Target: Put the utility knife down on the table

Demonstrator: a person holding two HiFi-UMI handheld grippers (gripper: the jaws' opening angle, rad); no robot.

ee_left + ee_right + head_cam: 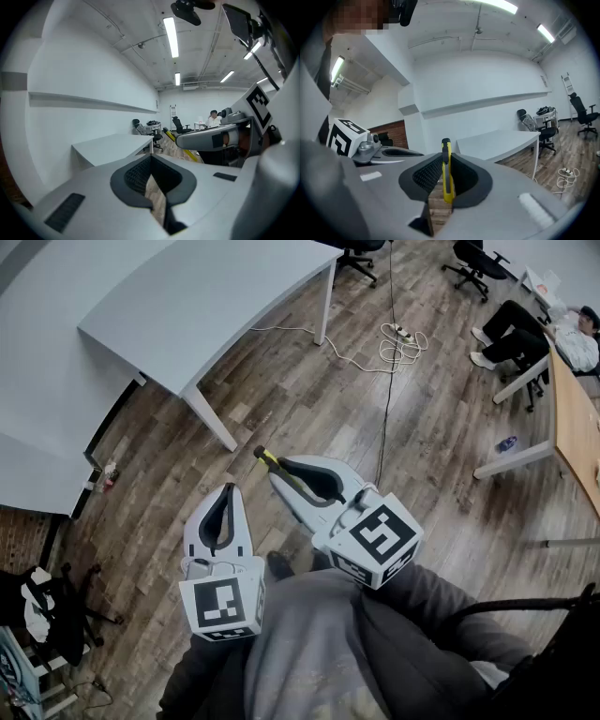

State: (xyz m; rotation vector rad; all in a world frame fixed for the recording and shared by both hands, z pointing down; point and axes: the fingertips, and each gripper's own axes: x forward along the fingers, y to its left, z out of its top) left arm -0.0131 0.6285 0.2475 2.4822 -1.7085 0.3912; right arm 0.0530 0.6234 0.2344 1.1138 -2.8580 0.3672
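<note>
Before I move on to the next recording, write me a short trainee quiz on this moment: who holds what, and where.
1. True or false: the utility knife is clamped between the jaws of the right hand-held gripper.
2. What is between the jaws of the left hand-held gripper? A) a cable B) nothing C) the utility knife
3. Fill in: in the head view both grippers are held over the wooden ____, not over the grey table.

Key: 1 true; 2 B, its jaws are together and empty; 3 floor.
</note>
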